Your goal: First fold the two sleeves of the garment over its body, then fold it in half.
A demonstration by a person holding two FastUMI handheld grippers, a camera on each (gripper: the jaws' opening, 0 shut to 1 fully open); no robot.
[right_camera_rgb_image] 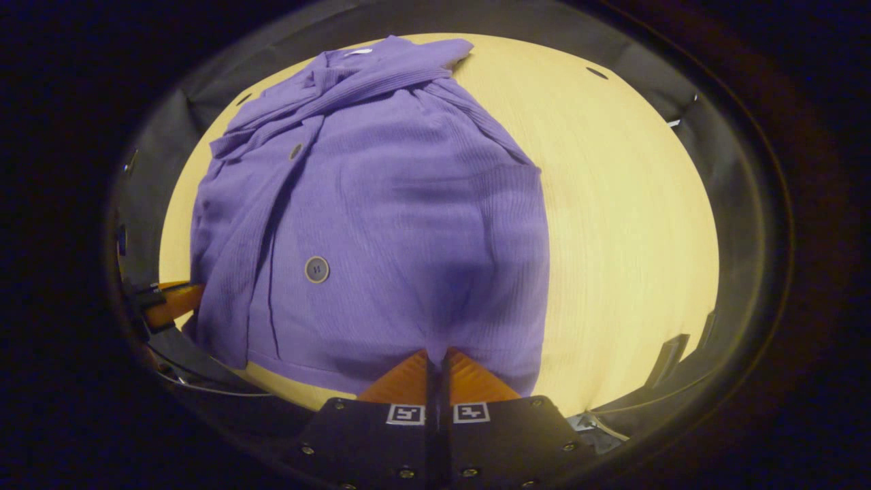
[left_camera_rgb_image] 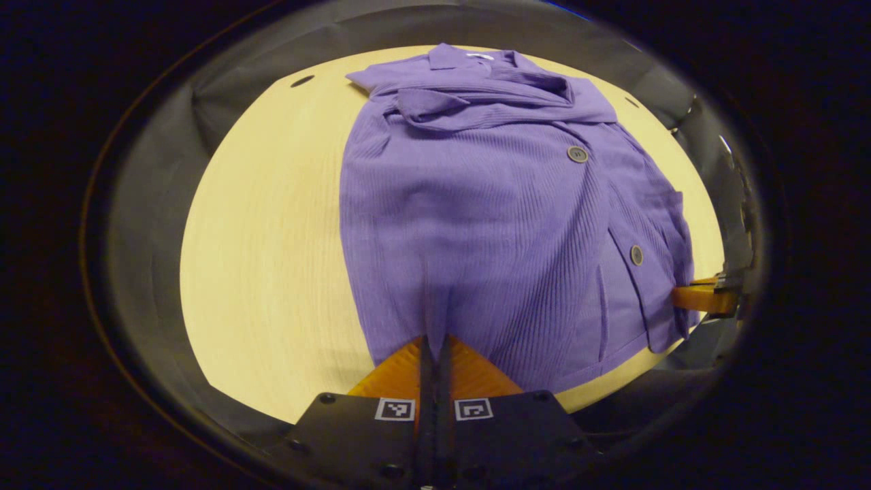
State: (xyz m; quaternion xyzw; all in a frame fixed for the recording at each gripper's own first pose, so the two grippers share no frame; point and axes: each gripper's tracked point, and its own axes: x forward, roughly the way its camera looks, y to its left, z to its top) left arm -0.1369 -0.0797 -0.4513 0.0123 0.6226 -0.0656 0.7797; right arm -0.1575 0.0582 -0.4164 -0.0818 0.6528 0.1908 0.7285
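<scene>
A purple ribbed garment (left_camera_rgb_image: 490, 218) with dark buttons lies on the pale wooden table (left_camera_rgb_image: 272, 238), collar at the far end, both sleeves folded across its upper body. My left gripper (left_camera_rgb_image: 433, 338) is shut on the garment's near hem, which rises slightly into the fingers. In the right gripper view the same garment (right_camera_rgb_image: 381, 224) spreads ahead, and my right gripper (right_camera_rgb_image: 436, 352) is shut on the hem at its other near corner. The right gripper (left_camera_rgb_image: 701, 297) shows at the right edge of the left gripper view, and the left gripper (right_camera_rgb_image: 173, 303) at the left edge of the right gripper view.
The round table (right_camera_rgb_image: 626, 224) has bare wood on both sides of the garment. Dark cloth walls (left_camera_rgb_image: 156, 204) ring the table closely. Small dark holes (left_camera_rgb_image: 302, 81) mark the tabletop near its far edge.
</scene>
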